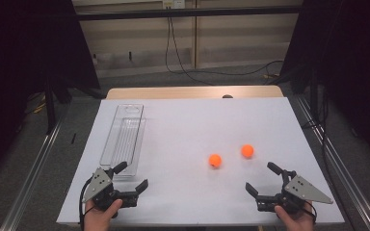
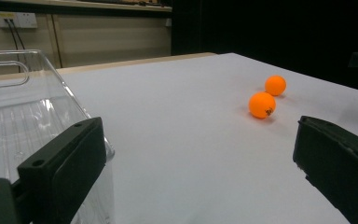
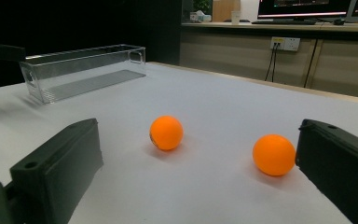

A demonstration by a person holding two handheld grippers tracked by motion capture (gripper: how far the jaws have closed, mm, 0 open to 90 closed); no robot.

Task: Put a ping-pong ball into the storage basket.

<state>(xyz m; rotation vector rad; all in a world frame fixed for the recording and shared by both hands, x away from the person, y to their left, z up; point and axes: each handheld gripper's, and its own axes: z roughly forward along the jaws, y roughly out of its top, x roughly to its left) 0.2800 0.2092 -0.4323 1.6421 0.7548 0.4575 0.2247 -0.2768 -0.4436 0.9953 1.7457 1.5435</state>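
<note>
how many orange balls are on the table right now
2. One orange ball lies near the table's middle; the other ball sits just right of it and slightly farther back, ahead of the right gripper. None looks hidden.

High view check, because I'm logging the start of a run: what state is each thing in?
Left tongs: open, holding nothing.
Right tongs: open, holding nothing.
Clear bin: upright, nothing inside.
Left orange ball: loose on the table, untouched.
Right orange ball: loose on the table, apart from the other ball.
</note>
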